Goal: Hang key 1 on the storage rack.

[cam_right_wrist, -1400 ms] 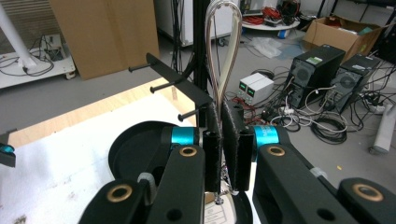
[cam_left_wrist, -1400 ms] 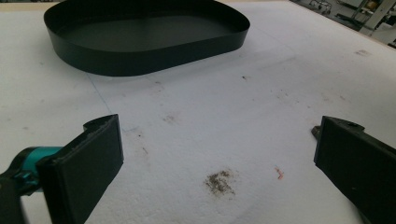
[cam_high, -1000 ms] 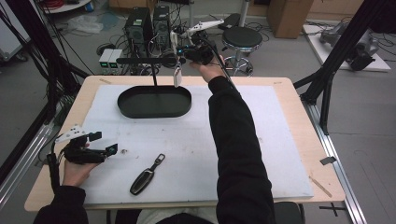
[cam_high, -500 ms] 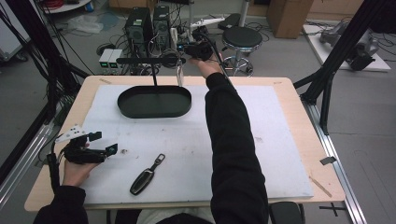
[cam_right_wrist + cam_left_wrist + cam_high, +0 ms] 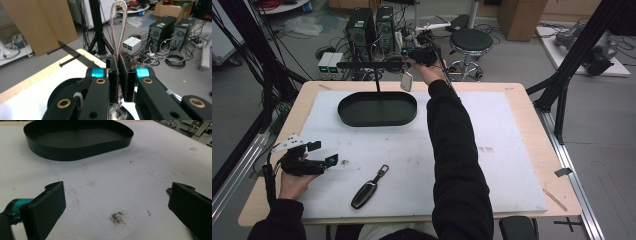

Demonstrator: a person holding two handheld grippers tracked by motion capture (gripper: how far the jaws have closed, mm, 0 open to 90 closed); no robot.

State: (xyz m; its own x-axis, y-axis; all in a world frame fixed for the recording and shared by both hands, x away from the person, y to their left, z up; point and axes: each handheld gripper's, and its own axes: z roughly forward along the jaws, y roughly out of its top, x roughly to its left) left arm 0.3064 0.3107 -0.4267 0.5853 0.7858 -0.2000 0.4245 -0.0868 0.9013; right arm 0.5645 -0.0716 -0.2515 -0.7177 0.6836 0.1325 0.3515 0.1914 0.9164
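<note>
Right gripper (image 5: 117, 75) clamped on key loop (image 5: 119, 27), near rack (image 5: 362, 65) at 12 o'clock, unhung. Second key (image 5: 369, 187) on table at 7. Left gripper (image 5: 115, 202) wide open, empty.

light: even, soft overhead | shadows: faint | blur: near jaws soft, slight grain

Right gripper view: metal loop (image 5: 119, 27) clamped between pads, its lower end hidden behind jaws; whatever hangs below is cut off at bottom edge. High view: right gripper (image 5: 409, 56) small against background clutter at top center, jaw gap too small to tell; pale tag (image 5: 406, 81) under it blurred, no detail. Left gripper view: both jaws cut off by bottom and side edges; black tray (image 5: 75, 141) clipped at top edge.
</note>
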